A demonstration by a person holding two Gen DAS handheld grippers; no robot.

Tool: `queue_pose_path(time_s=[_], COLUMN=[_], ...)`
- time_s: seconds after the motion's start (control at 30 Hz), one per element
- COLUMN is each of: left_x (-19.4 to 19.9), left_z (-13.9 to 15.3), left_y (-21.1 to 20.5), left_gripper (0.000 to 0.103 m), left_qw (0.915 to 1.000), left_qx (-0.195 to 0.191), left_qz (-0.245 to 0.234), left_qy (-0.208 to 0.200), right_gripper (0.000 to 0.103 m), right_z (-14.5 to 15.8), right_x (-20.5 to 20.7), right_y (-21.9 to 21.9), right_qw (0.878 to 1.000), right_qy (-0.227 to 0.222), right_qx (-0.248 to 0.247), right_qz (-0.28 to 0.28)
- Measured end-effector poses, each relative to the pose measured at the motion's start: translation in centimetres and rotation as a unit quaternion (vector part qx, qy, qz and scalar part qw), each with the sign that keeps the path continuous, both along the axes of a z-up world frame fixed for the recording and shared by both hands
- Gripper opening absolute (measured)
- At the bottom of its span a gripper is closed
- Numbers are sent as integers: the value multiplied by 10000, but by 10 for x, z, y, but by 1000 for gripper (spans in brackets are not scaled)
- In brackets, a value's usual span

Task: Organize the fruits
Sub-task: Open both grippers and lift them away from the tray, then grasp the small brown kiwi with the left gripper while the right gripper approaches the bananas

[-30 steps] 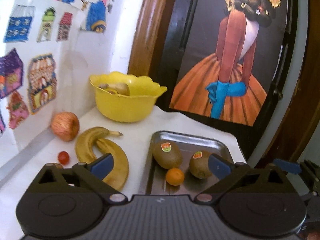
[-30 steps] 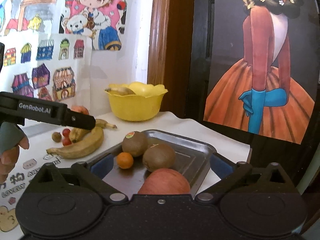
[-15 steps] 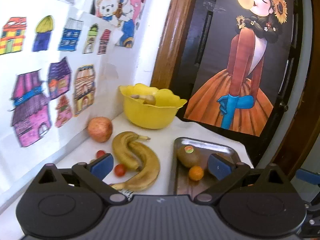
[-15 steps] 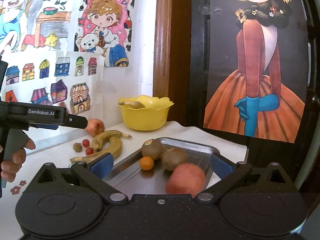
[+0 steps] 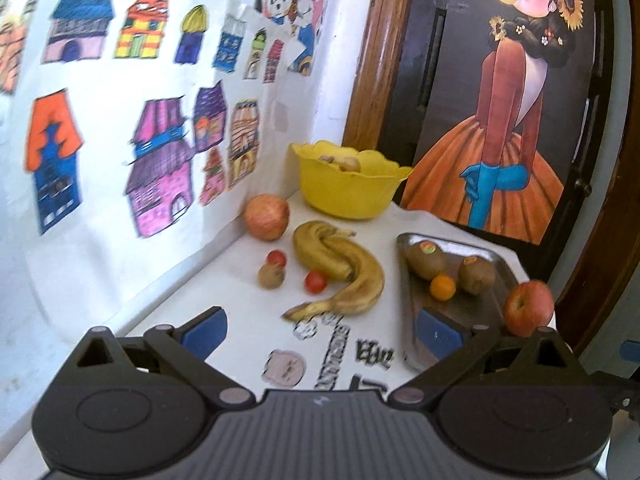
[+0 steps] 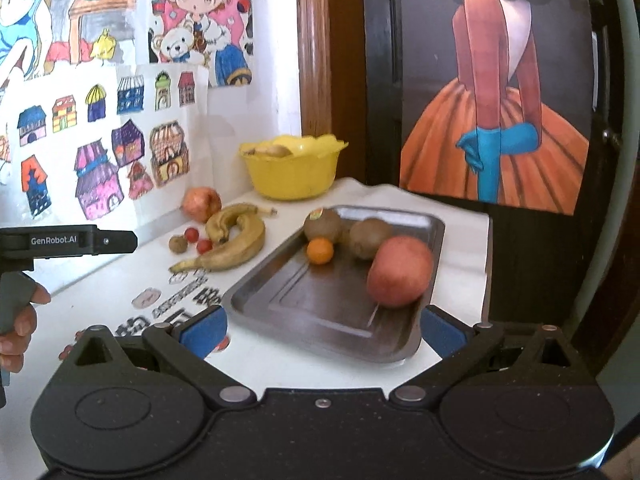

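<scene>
Nearest the lens, the right gripper (image 6: 320, 330) has its jaws spread wide and empty; a second ago a red apple sat between its fingers at 6 o'clock, and now that apple (image 6: 400, 271) rests free on the steel tray (image 6: 280, 300), at about 1 o'clock from the fingertips and blurred as if not quite settled. That suggests one fruit is newly sorted and the right hand is free for another. The left gripper (image 5: 320, 330), likewise wide open and holding nothing, has pulled back over half a second, so more of the white table (image 5: 240, 320) shows. Beyond the apple lie a small orange (image 6: 320, 251) and two kiwis (image 6: 322, 224), toward 12 o'clock. Off the tray, the bananas (image 6: 232, 246) run their long axis from 7 to 1 o'clock, stems pointing at the yellow bowl (image 6: 294, 168); cherry tomatoes (image 6: 204, 245) and a second apple (image 6: 202, 204) wait at 10 o'clock.
</scene>
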State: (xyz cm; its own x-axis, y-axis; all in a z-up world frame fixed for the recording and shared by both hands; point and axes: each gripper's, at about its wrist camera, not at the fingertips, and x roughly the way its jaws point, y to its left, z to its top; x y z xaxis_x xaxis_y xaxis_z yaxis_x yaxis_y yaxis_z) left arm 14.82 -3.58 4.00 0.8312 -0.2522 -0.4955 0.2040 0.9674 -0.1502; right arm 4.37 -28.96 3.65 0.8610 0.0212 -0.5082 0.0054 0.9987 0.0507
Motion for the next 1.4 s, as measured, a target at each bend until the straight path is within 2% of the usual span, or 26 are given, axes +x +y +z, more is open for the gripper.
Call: queue_pose_path(time_s=[0.17, 0.3, 0.53, 0.8, 1.03, 1.23, 1.4], left_x=[-12, -18, -24, -17, -5, 15, 39], left_z=[-5, -9, -18, -17, -16, -15, -16], left_y=[11, 18, 37, 56, 62, 58, 49], left_gripper=[103, 103, 103, 103, 103, 103, 103], left_qw=[9999, 9992, 9974, 9949, 9933, 9927, 9938], left_qx=[101, 332, 546, 726, 869, 940, 900], left_qz=[35, 109, 291, 470, 515, 537, 500], left_qy=[89, 192, 382, 528, 560, 526, 427], right_gripper=[102, 102, 102, 102, 102, 102, 102], right_z=[-3, -5, -10, -12, 2, 20, 34], right_x=[-11, -14, -9, 13, 40, 71, 110], right_y=[18, 36, 66, 94, 108, 106, 97], right_qw=[9997, 9992, 9966, 9861, 9855, 9837, 9851], right_qy=[234, 395, 671, 1137, 921, 416, -7], right_qx=[31, -16, 70, 387, 15, -214, -192], right_qz=[-24, 64, 463, 1145, 1424, 1734, 1711])
